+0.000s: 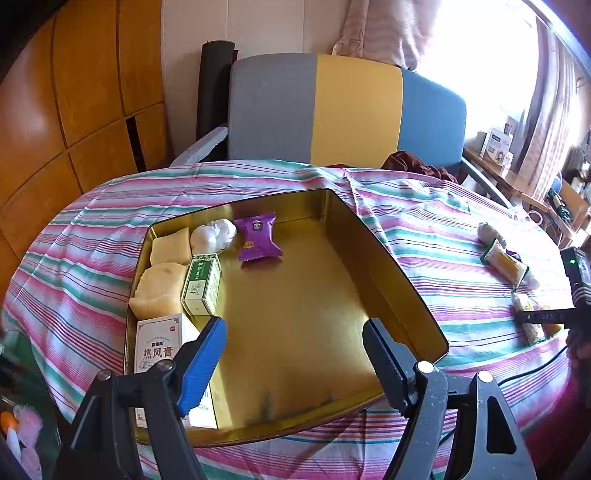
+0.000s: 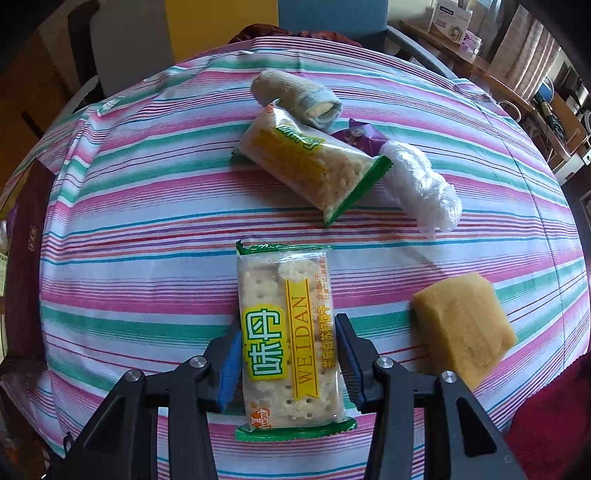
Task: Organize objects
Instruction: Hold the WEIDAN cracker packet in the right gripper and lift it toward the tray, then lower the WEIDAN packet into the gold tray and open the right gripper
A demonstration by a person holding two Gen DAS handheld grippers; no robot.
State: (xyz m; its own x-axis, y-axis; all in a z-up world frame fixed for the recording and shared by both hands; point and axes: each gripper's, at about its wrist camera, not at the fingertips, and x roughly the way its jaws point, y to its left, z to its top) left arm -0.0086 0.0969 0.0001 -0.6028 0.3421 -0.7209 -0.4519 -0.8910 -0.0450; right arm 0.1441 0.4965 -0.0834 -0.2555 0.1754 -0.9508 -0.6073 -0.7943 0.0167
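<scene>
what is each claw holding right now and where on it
Right claw grips the cracker packet across its long sides, near its lower half. Left claw holds nothing.

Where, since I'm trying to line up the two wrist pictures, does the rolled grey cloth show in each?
Left wrist view: the rolled grey cloth lies at the far right, on the striped tablecloth, well right of the gold tin.
Right wrist view: it lies at top centre, near the table's far edge.
Shared landmark: the chair's yellow stripe behind the table.
</scene>
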